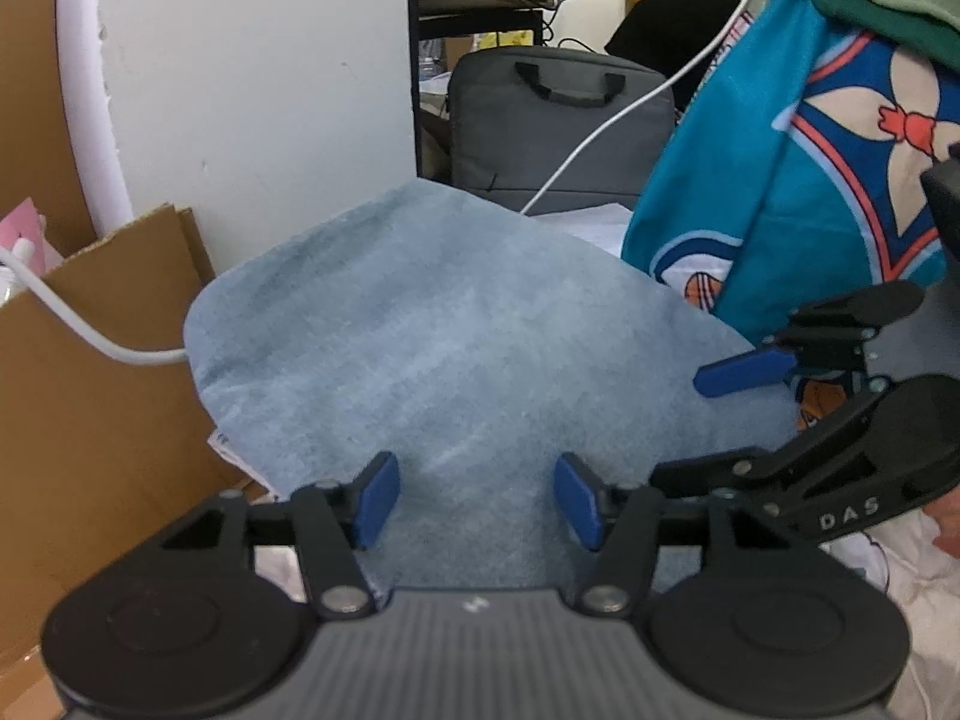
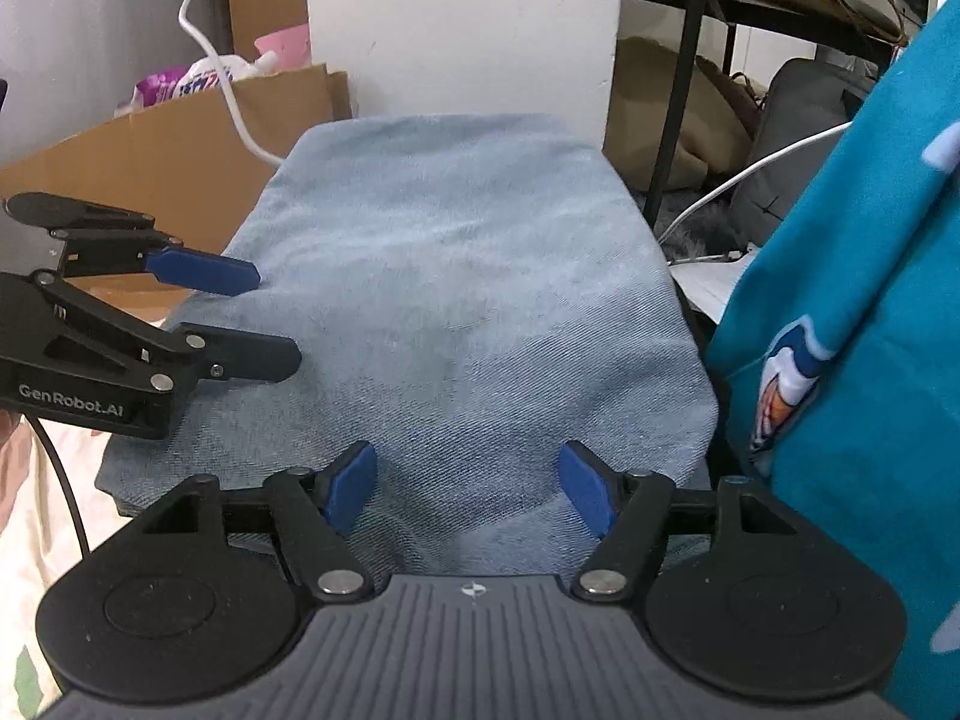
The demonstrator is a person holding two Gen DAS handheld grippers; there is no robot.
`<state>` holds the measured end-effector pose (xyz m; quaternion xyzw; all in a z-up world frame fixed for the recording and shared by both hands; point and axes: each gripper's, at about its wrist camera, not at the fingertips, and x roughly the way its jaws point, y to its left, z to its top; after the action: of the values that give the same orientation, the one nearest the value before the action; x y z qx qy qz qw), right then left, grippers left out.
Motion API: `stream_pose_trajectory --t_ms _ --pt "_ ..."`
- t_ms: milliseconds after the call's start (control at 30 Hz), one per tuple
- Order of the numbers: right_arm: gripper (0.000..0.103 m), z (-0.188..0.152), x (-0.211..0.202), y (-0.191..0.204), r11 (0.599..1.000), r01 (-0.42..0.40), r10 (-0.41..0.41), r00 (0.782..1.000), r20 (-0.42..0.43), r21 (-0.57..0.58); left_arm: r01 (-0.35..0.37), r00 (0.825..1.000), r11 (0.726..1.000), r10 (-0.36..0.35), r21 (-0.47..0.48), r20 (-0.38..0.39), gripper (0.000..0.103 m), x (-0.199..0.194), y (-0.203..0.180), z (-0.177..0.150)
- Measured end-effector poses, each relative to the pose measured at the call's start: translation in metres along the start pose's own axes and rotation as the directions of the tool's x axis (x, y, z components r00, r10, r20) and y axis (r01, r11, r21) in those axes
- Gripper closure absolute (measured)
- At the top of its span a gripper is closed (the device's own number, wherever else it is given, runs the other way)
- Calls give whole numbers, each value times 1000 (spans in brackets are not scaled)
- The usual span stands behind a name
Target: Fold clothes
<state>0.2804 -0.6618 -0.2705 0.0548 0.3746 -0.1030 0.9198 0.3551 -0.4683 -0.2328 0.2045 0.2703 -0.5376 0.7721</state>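
Note:
A folded light blue denim garment lies flat in front of both grippers; it also shows in the right wrist view. My left gripper is open and empty, its blue pads just above the garment's near edge. My right gripper is open and empty over the same near edge. The right gripper shows in the left wrist view at the garment's right side. The left gripper shows in the right wrist view at the garment's left side.
A teal printed cloth hangs at the right, also in the right wrist view. A cardboard box stands at the left. A white cable crosses behind. A grey laptop bag and a white pillar stand behind.

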Motion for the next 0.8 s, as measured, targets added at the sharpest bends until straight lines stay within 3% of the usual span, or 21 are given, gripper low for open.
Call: stream_pose_trajectory --t_ms 200,433,800 --pt "28 -1 3 3 1000 3 -3 1000 -3 -18 22 999 1000 -22 15 23 41 2 3 -4" --pt "27 -4 5 18 997 47 -47 999 -12 -61 -15 998 999 13 46 59 41 -7 -6 -20" --pt "27 -12 -43 26 998 53 -53 999 2 -14 -92 996 993 91 72 7 43 -44 -37 -21"
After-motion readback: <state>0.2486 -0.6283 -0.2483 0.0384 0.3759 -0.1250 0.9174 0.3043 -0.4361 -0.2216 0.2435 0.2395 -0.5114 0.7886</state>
